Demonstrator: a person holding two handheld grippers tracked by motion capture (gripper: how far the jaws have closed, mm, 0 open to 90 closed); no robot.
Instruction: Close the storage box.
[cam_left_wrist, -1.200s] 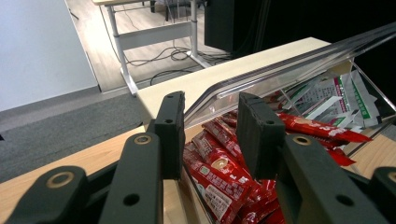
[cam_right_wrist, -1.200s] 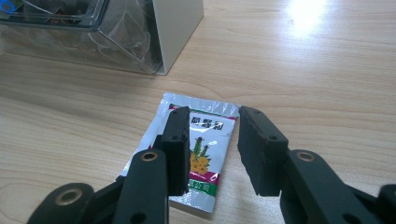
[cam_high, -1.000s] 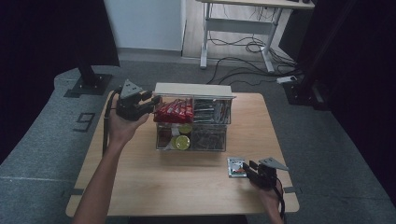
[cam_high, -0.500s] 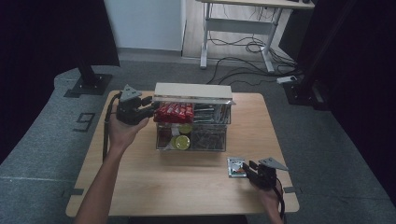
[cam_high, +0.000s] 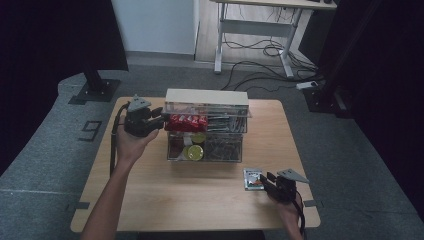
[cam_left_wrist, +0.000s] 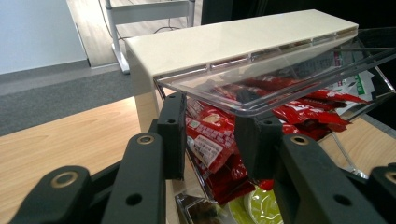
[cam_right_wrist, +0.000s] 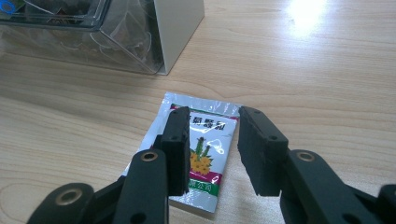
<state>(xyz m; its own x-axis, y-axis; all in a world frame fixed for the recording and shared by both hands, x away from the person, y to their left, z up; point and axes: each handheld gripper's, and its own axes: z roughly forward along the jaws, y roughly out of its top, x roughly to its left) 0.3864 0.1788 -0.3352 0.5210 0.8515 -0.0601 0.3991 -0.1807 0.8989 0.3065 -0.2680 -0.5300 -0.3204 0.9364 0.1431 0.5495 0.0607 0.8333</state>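
L tongs (cam_left_wrist: 212, 135) apart at red packs (cam_left_wrist: 212, 144), just narrowed, R tongs (cam_right_wrist: 215, 154) apart over sachet (cam_right_wrist: 205, 140)

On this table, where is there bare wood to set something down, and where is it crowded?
Free: the wide near strip of the table between the clear organizer and the near edge, left of the foil packet; also the right end beyond the organizer. Crowded: the organizer's left end, where the left tongs sit, and around the right tongs.
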